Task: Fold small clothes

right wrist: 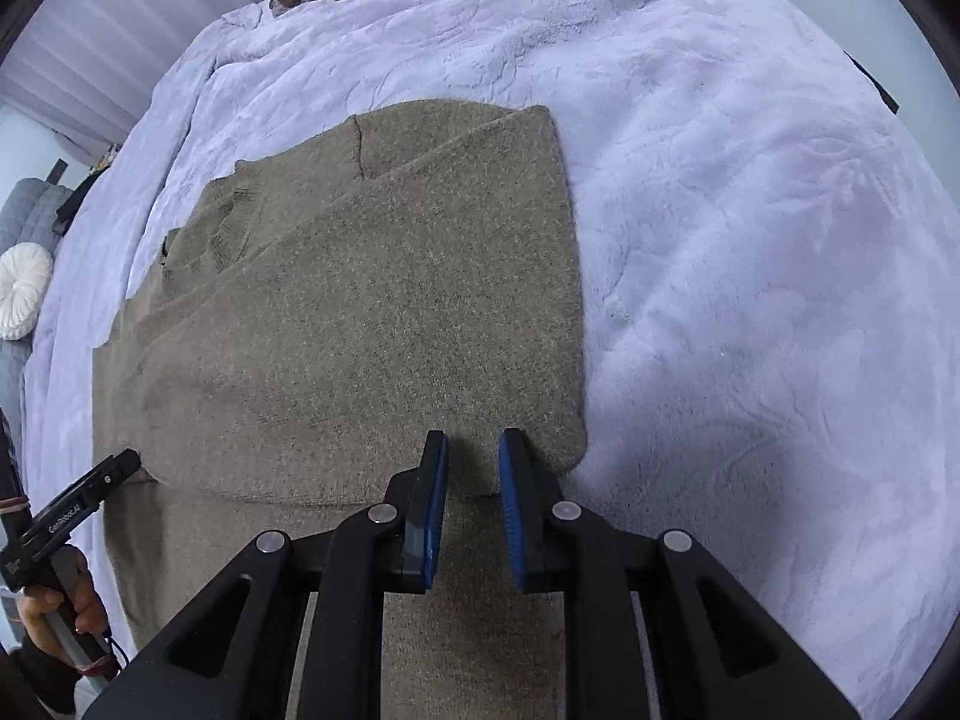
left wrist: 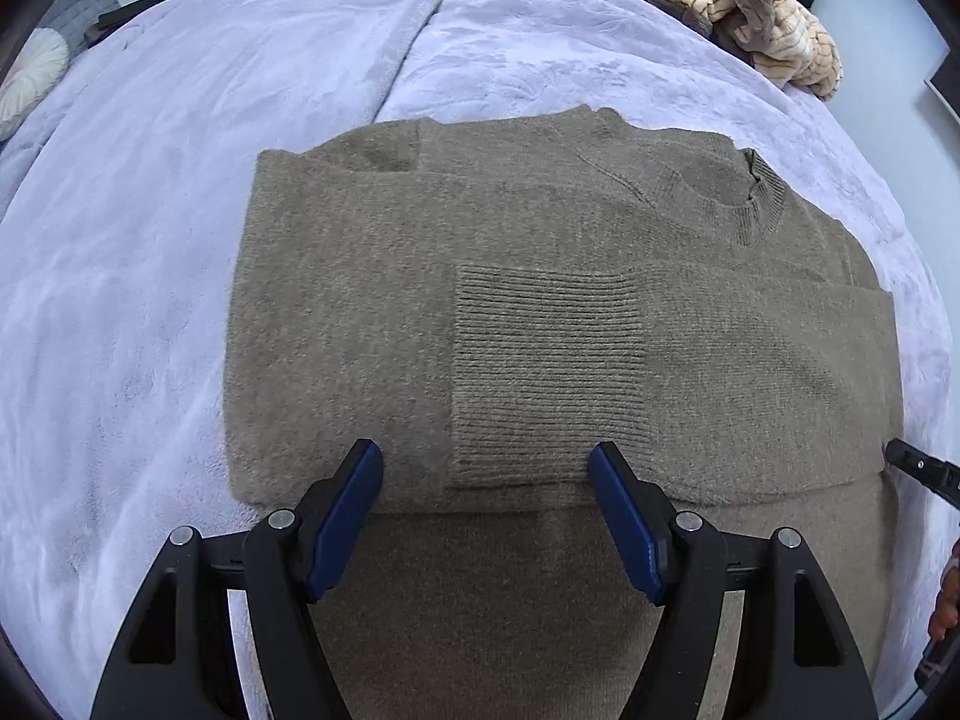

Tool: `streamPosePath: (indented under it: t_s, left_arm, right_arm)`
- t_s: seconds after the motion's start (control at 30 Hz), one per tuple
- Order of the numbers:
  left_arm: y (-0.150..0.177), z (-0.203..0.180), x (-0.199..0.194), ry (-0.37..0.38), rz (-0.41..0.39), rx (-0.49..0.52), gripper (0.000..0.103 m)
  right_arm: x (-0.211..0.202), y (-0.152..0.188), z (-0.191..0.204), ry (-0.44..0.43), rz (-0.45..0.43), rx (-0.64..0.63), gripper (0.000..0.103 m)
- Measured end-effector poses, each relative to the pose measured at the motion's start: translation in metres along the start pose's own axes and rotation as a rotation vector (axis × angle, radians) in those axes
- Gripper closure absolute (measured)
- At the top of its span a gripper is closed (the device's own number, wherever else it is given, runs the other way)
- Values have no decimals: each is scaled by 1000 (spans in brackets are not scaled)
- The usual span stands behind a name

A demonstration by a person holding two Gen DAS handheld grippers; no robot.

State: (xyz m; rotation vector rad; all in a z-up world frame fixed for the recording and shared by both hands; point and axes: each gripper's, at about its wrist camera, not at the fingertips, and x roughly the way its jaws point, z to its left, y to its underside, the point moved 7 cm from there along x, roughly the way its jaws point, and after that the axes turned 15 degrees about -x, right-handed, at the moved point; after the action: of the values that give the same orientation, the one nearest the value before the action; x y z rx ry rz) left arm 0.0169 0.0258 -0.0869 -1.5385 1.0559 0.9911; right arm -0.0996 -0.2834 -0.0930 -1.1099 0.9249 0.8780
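- The sweater [left wrist: 540,312] lies on a lavender fleece blanket [left wrist: 150,300] with loads of bare blanket all around, especially out past its right side [right wrist: 750,270] in the right wrist view.
- Far edge of the bed has a heap of brown and cream clothes [left wrist: 756,18], well apart from the sweater. A white round cushion [right wrist: 21,291] sits off the left side.
- The sweater is taupe knit, sleeves folded in across the body, with a ribbed cuff [left wrist: 546,372] lying flat on top and the ribbed collar [left wrist: 744,204] at the far end.
- Left gripper [left wrist: 486,462] hangs over the near fold edge, jaws wide, nothing between them.
- Right gripper [right wrist: 473,444] is narrow, with a pinch of the sweater's fold sitting between the pads by the near right corner.
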Motion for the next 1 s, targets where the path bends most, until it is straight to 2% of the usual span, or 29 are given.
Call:
streamPosePath:
  t_s: [0.23,0.43,0.6,0.77,0.87,1.0]
  left_arm:
    - [1,11,-4,-38,27,-18,29]
    - [-4,20,-5,-22,49,-118,29]
    - [12,17,5,-108,114,-37,29]
    - [27,17,-11,-88,135,-39,29]
    - [32,18,-25,-83,140,-45,29]
    - [41,16,-44,-76,143,-29,29]
  right_arm:
    - [-6,15,4,-1,38,18,82]
    - [-18,27,11,-16,54,33,79]
    - [-22,40,16,-29,91,41,71]
    - [-27,51,23,-49,116,66,58]
    - [-31,55,25,-61,129,89,56]
    - [-40,58,32,-90,135,120,48]
